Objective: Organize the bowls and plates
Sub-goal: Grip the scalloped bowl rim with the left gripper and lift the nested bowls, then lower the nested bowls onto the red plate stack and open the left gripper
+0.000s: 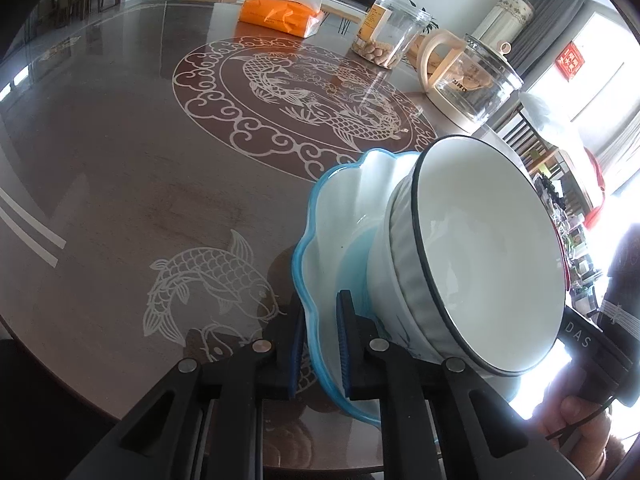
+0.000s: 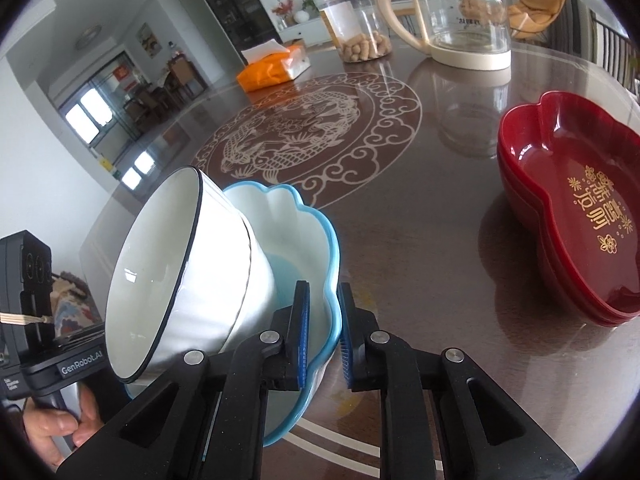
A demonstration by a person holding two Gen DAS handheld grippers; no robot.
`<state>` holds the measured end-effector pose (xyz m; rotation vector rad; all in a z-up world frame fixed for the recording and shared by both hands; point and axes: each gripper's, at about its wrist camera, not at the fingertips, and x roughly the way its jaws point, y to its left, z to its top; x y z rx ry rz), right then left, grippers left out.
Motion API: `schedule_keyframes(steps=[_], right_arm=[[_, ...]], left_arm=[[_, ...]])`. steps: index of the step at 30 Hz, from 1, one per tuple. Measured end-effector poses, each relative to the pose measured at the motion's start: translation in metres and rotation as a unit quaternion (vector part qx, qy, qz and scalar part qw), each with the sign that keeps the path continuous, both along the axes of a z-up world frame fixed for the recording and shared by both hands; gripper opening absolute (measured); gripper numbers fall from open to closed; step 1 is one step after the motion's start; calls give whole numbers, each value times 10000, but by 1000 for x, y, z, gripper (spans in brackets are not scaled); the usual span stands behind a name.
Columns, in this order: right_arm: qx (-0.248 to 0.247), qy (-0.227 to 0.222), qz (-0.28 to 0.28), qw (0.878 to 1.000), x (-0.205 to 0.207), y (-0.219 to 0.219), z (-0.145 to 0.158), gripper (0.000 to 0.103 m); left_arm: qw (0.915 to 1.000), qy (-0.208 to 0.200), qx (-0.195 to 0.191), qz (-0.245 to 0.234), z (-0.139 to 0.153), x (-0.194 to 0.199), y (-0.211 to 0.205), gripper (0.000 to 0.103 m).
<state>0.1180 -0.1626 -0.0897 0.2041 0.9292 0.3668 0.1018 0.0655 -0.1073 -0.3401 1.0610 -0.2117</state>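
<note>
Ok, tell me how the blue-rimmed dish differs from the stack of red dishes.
The blue-rimmed dish is white inside with a scalloped blue edge; the red dishes are dark red with gold characters. The blue-rimmed dish is pinched at opposite rims by the left gripper and the right gripper and carries stacked white bowls; the red dishes sit untouched and empty on the table. Both have lobed rims.

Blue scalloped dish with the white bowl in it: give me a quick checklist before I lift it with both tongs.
1. Left tongs clamped on the blue scalloped dish rim: ok.
2. Right tongs clamped on the opposite rim: ok.
3. White bowl seated flat in the dish: not ok, it leans steeply.
4. Red dishes clear of the dish: ok.
5. Glass kettle and plastic jar far off: ok.
6. Dish off the table: cannot tell.
</note>
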Motion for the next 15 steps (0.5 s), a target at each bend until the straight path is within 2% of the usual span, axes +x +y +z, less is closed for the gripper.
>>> schedule_keyframes(steps=[8, 15], right_arm=[[301, -203, -321, 9988, 1, -32, 32, 16], [508, -505, -849, 9938, -2, -89, 73, 16]], left_arm=[[9996, -232, -34, -183, 36, 7, -31, 12], [9960, -545, -101, -700, 77, 39, -92, 12]])
